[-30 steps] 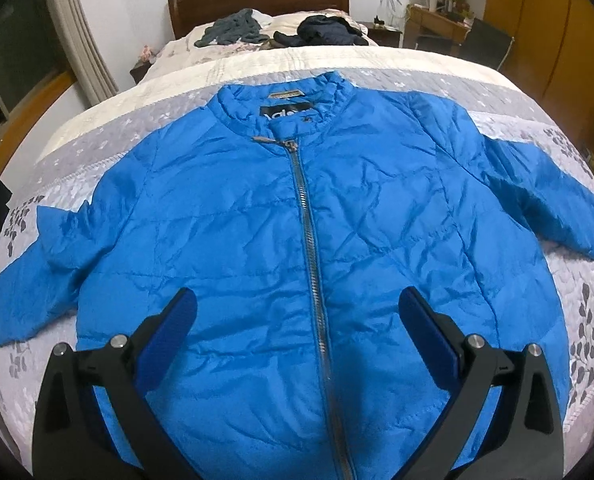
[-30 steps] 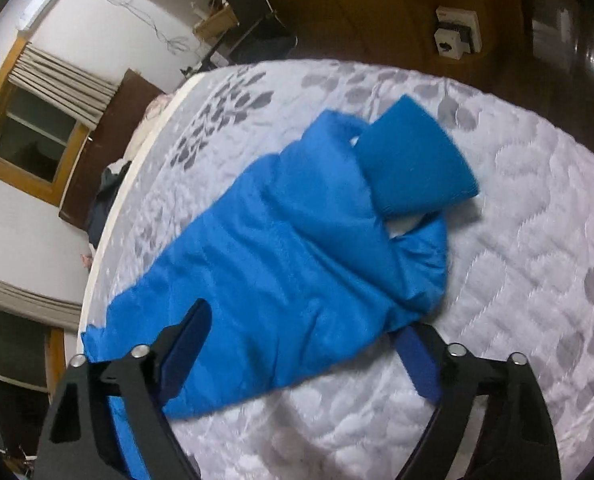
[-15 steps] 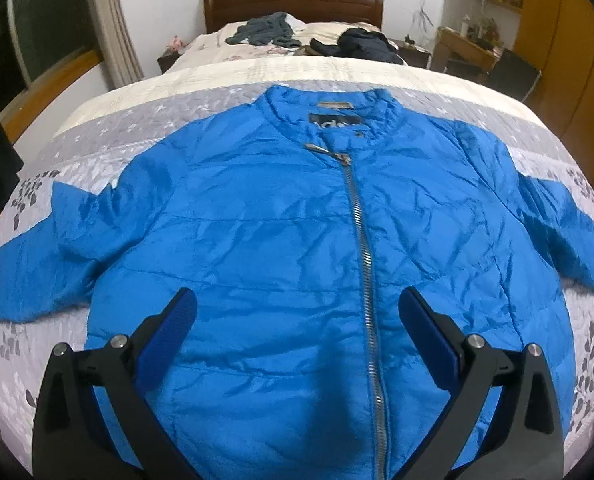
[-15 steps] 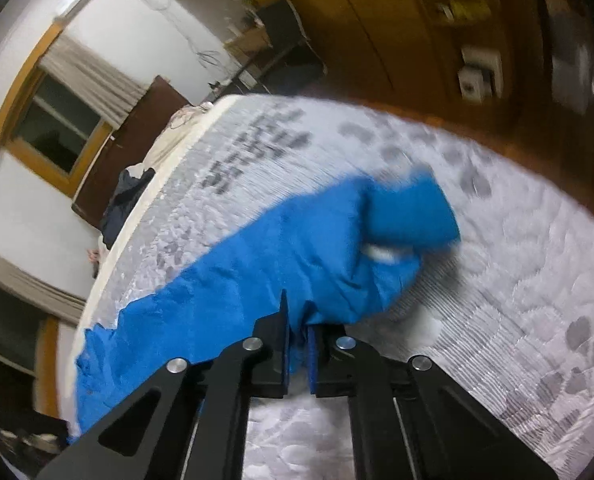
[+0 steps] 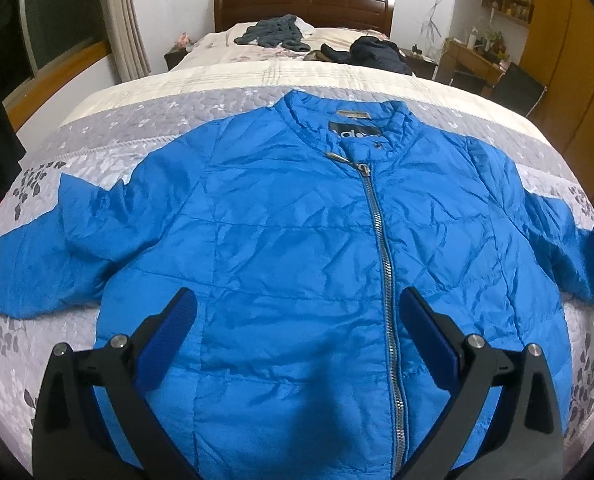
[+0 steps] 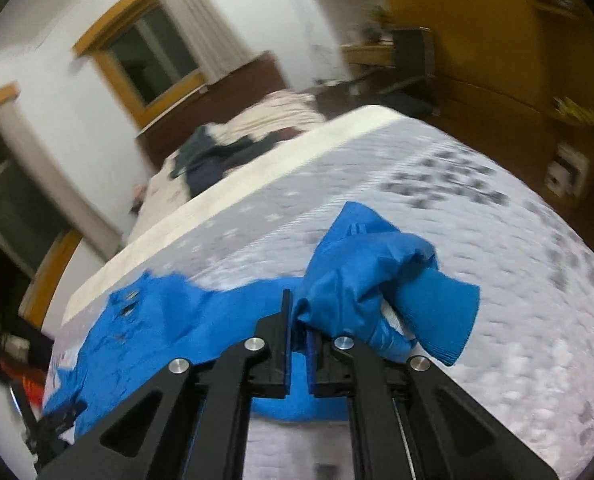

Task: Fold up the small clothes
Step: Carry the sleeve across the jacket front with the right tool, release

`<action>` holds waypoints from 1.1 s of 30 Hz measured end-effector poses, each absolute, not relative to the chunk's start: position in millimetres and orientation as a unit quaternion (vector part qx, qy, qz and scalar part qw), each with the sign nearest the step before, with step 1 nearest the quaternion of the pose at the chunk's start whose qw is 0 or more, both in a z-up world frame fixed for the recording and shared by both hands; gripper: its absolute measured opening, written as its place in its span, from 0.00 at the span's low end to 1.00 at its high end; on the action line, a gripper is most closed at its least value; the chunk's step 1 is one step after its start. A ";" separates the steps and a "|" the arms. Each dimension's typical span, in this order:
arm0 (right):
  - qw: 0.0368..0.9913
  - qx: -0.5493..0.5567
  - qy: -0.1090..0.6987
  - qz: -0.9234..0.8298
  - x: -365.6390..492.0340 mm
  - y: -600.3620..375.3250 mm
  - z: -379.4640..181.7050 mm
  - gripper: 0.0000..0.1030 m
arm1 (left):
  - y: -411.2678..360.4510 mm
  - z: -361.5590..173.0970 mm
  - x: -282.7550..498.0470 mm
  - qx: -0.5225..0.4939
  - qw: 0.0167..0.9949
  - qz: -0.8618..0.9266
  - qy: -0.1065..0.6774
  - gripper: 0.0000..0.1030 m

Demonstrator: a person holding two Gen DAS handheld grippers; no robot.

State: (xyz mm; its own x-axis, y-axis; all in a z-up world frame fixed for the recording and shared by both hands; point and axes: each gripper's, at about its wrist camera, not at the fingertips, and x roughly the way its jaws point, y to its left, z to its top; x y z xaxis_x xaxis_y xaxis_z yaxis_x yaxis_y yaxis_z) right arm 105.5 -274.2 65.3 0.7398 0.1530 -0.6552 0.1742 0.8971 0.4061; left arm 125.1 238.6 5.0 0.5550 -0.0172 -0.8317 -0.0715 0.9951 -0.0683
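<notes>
The left gripper (image 5: pixel 297 312) hovers with jaws wide over the lower front of the bright blue quilted zip-up jacket (image 5: pixel 297 240), spread flat across the grey floral bedspread (image 5: pixel 145 120). Near the bed's right edge, the right gripper (image 6: pixel 299 340) — jaws narrow — pinches the jacket's bunched sleeve (image 6: pixel 361 280), lifted off the bedspread.

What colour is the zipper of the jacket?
Silver-grey metal, on the bright blue jacket; the zipper shows best in the left wrist view.

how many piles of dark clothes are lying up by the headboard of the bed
2. A grey crumpled garment lies left of centre near the brown wooden headboard, and a dark navy heap sits to its right, slightly nearer the blue puffer jacket. More could be hidden behind them.
</notes>
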 end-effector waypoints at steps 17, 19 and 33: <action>0.903 0.095 0.382 0.172 157.7 -69.7 59.9 0.05 | 261.1 12.8 126.7 -0.073 0.882 0.023 0.464 0.97; 0.898 0.086 0.386 0.192 159.2 -50.6 54.3 0.05 | 264.7 13.6 127.1 -0.077 0.882 0.025 0.464 0.97; 0.848 -0.016 0.457 0.269 151.5 46.4 -15.6 0.15 | 277.3 13.3 132.6 -0.099 0.874 0.029 0.474 0.97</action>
